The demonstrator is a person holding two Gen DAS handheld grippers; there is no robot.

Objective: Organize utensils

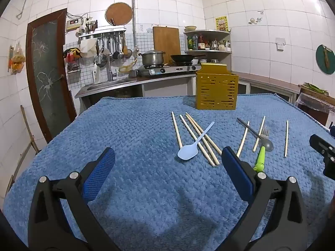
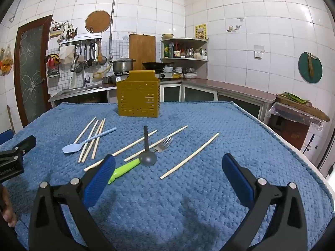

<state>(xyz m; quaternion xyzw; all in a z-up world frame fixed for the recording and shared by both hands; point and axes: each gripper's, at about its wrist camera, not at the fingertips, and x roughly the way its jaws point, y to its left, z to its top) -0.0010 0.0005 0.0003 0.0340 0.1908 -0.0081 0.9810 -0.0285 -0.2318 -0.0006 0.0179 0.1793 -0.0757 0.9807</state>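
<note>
Blue towel (image 1: 136, 146): nubbly cloth spread over the whole bench; every utensil lies on it.
Holder: yellow slotted utensil caddy (image 2: 138, 99) stands upright at the far middle of the bench, apparently empty, though I cannot see its inside.
Left cluster: four pale chopsticks (image 1: 194, 138) fanned together, the light blue spoon (image 1: 189, 151) lying across them, bowl toward the near side.
Right cluster: a dark grey ladle (image 2: 147, 155) lying over a metal fork with green handle (image 2: 125, 168) and two more chopsticks; one lone chopstick (image 2: 189, 156) lies apart, further right.
Left tongs (image 1: 167, 163): spread wide, holding nothing, hovering near the bench edge short of the spoon.
Right tongs (image 2: 167, 167): also spread wide and empty, left pad just beside the green handle.
Progress: judged not begun; nothing is in the caddy yet.
Risk, stacking: lifting the spoon or ladle may drag or roll the sticks beneath.
Risk, cloth: thin sticks sit low in the pile; pads may pinch towel and tug everything.
Risk, caddy: light and tall; a bumped rim could tip it.
Writing: part of a white logo on the left tool body, seen from the right camera, unreadable; a yellow wall poster, too small to read.
</note>
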